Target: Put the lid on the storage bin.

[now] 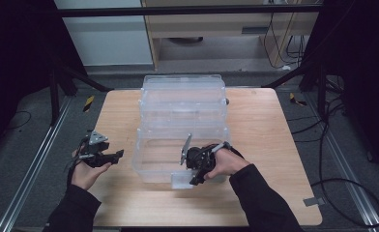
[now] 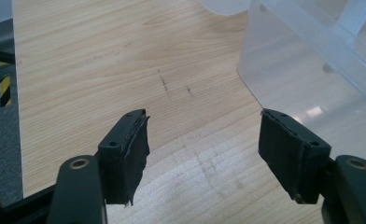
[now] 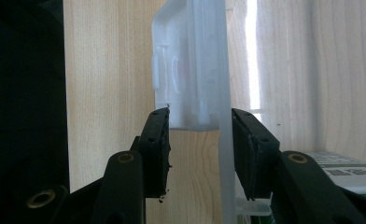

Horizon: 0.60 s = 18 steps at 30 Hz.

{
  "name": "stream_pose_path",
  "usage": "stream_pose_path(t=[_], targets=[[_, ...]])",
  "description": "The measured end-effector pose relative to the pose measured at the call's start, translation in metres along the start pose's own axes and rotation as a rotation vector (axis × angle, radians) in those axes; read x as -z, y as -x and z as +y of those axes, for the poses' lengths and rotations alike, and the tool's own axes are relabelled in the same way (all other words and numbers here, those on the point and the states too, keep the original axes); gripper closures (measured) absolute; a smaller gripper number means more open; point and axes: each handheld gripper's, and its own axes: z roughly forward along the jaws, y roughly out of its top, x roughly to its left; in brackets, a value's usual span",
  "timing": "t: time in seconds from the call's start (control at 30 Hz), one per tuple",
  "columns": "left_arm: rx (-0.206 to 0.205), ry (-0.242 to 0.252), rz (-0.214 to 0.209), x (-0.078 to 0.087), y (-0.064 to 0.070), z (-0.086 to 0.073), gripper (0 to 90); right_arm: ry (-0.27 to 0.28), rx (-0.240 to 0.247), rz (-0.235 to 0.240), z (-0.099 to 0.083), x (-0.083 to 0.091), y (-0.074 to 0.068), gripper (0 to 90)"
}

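Note:
A clear plastic storage box (image 1: 149,159) stands in the middle of the wooden table (image 1: 265,125), its lid (image 1: 182,96) folded back behind it. My right gripper (image 1: 196,181) is at the box's front edge. In the right gripper view its jaws (image 3: 200,121) sit on either side of the white front latch (image 3: 186,70) and appear pressed against it. The latch (image 1: 182,180) sticks out from the box front. My left gripper (image 1: 117,154) is left of the box, open and holding nothing. In the left gripper view the left gripper (image 2: 202,135) hovers over bare wood, with the box corner (image 2: 302,70) to its right.
The table's left edge (image 2: 14,93) drops to grey floor with a yellow-black marker (image 2: 4,91). Metal rails run along both sides of the table. Cables (image 1: 352,188) lie on the floor at the right. Bare wood lies left and right of the box.

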Motion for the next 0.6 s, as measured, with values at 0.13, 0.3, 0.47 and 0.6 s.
stream_pose_path(t=[0.13,0.3,0.47,0.6], targets=[[-0.002,0.007,-0.004,0.002,0.000,0.002,32.6,0.000,-0.001,0.003,-0.001,0.000,0.000,59.5],[-0.002,0.021,-0.003,0.006,-0.003,0.005,33.0,0.001,-0.009,0.004,-0.001,0.000,0.000,59.5],[-0.008,0.046,-0.007,0.013,-0.004,0.010,33.4,0.005,-0.010,0.004,-0.001,0.000,0.001,59.5],[-0.023,0.070,-0.007,0.019,-0.005,0.016,33.9,0.008,-0.010,0.004,-0.001,0.000,0.001,59.4]])
